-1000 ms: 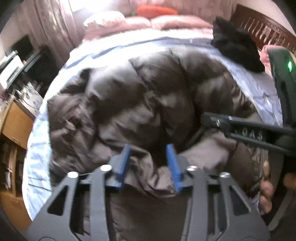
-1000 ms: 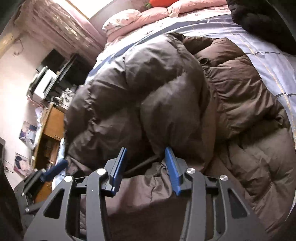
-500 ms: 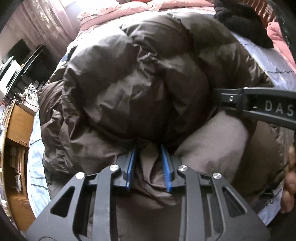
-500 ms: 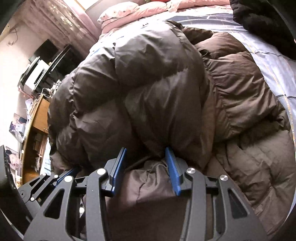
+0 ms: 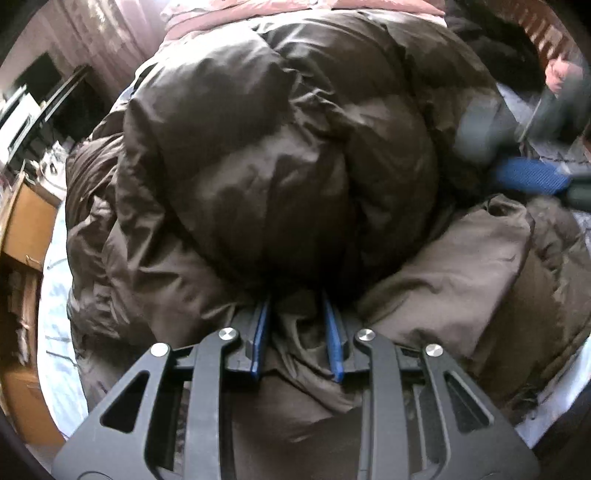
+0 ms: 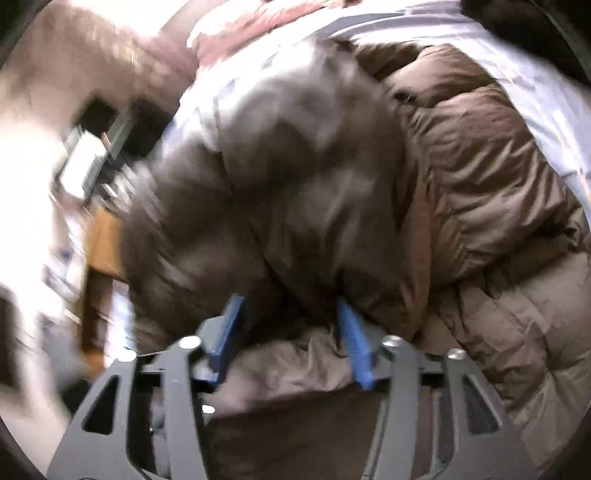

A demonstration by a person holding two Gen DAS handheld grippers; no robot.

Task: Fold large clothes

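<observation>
Brown jacket (image 5: 280, 177) bunched on the bed (image 6: 524, 85), pinched by the left gripper (image 5: 297, 332).

In the left wrist view the blue pads (image 5: 260, 339) sit close together with a pleat of jacket fabric squeezed between them, and a thick folded bulk of the jacket bulges just above. At that view's right edge a blurred blue pad of the right gripper (image 6: 291, 336) shows beside the jacket. In the right wrist view its fingers stand wide apart; jacket fabric lies loose between them, though the blur makes it hard to tell whether either pad touches it. The jacket spreads over the pale sheet, with pink pillows (image 5: 295, 9) at the far end and a wooden cabinet (image 5: 26, 221) off to the left.
</observation>
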